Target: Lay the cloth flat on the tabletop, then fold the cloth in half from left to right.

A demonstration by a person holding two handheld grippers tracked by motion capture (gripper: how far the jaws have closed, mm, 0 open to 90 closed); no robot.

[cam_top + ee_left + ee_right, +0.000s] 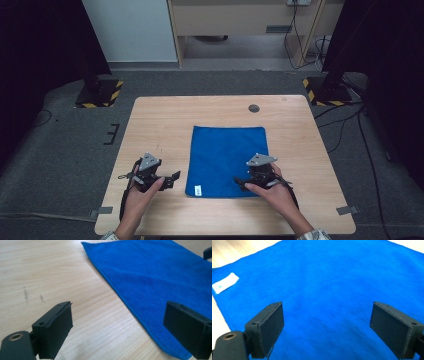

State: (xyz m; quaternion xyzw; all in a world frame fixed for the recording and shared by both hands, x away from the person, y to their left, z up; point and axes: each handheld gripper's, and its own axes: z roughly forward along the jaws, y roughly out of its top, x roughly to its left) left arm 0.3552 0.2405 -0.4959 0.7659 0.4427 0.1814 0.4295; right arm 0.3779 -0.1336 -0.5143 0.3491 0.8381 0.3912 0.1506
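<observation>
A blue cloth [227,157] lies flat on the wooden table [160,125], with a small white label [198,190] at its near left corner. My left gripper [172,180] is over bare wood just left of that corner, jaws pointing toward the cloth. In the left gripper view the left gripper [120,322] is open with nothing between its jaws, and the cloth [160,280] has its edge running past the right jaw. My right gripper [240,181] hovers over the cloth's near right part. In the right gripper view the right gripper [325,325] is open above the cloth [324,277], with the label [225,283] at the left.
A round dark grommet [254,108] sits in the table's far side. Black stands on yellow-striped bases [97,95] [327,92] flank the table on the floor, with cables [345,125] trailing at the right. Grey tape marks the front corners [345,210].
</observation>
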